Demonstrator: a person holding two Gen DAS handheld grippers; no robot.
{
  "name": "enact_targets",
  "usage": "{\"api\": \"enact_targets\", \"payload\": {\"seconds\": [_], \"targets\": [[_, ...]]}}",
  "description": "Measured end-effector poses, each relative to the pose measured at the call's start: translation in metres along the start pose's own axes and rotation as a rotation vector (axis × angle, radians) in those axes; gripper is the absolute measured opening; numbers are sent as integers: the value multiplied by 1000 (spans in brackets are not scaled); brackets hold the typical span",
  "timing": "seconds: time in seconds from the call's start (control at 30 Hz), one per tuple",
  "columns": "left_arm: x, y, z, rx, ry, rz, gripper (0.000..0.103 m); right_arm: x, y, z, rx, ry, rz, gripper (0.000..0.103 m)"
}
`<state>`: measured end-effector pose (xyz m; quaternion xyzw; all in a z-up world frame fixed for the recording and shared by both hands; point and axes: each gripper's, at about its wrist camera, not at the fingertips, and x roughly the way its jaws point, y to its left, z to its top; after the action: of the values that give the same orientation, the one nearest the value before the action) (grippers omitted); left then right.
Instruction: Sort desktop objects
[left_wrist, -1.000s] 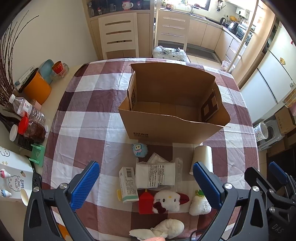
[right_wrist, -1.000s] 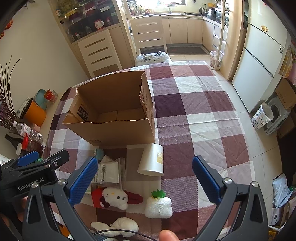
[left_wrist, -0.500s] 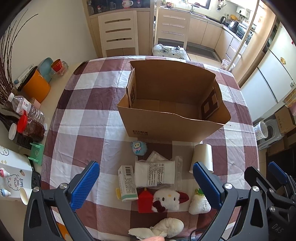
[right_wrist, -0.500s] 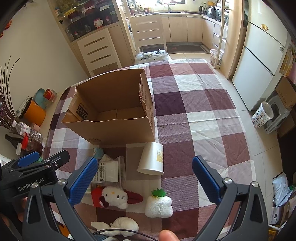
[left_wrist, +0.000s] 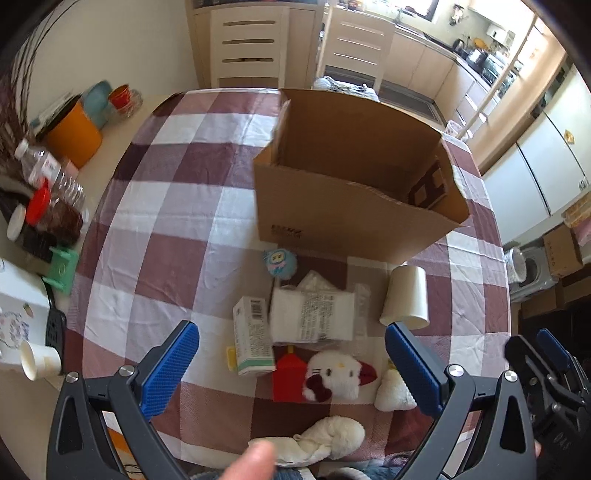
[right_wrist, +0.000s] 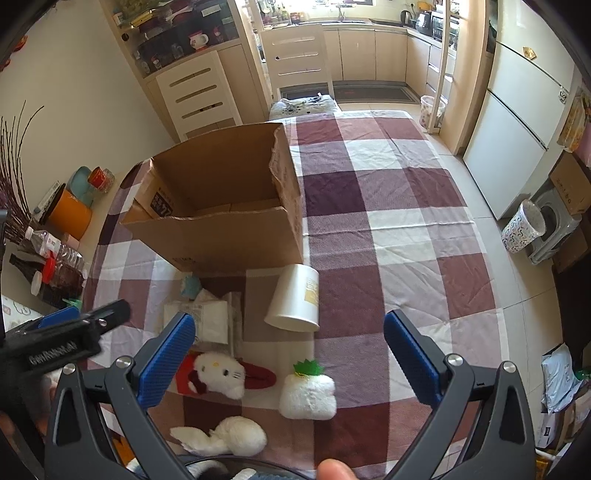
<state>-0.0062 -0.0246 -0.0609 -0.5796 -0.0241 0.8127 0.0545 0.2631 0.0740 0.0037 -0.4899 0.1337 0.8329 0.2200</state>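
- We've got both tools spread wide, left tool (left_wrist: 291, 363) and right tool (right_wrist: 289, 356), holding nothing.
- Open brown cardboard box (left_wrist: 354, 192) sits mid-table (left_wrist: 177, 229).
- In front: white paper cup (right_wrist: 293, 299) on its side, fluffy white kitty plush (right_wrist: 219, 373) with red bow.

An open cardboard box (left_wrist: 354, 206) stands far on the bench, with a toppled white cup (left_wrist: 406, 299), wrapped packet (left_wrist: 314, 314), small carton (left_wrist: 253, 332) and plush toys (left_wrist: 336, 373) lying near it.

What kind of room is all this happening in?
Most likely a home kitchen and dining area: a dining table under a checked tablecloth, a white dining chair, a tall refrigerator, and kitchen counters with appliances behind.
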Motion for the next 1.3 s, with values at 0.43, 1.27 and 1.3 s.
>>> {"api": "enact_targets", "payload": {"seconds": [0.43, 1.27, 1.3], "targets": [[44, 22, -133, 436, 83, -127, 102, 46, -44, -87, -181, 81, -38, 103], [95, 13, -179, 500, 17, -381, 68, 113, -42, -132, -185, 264, 43, 103], [95, 23, -176, 484, 6, -379, 68, 115, -37, -132, -197, 262, 52, 103]]}}
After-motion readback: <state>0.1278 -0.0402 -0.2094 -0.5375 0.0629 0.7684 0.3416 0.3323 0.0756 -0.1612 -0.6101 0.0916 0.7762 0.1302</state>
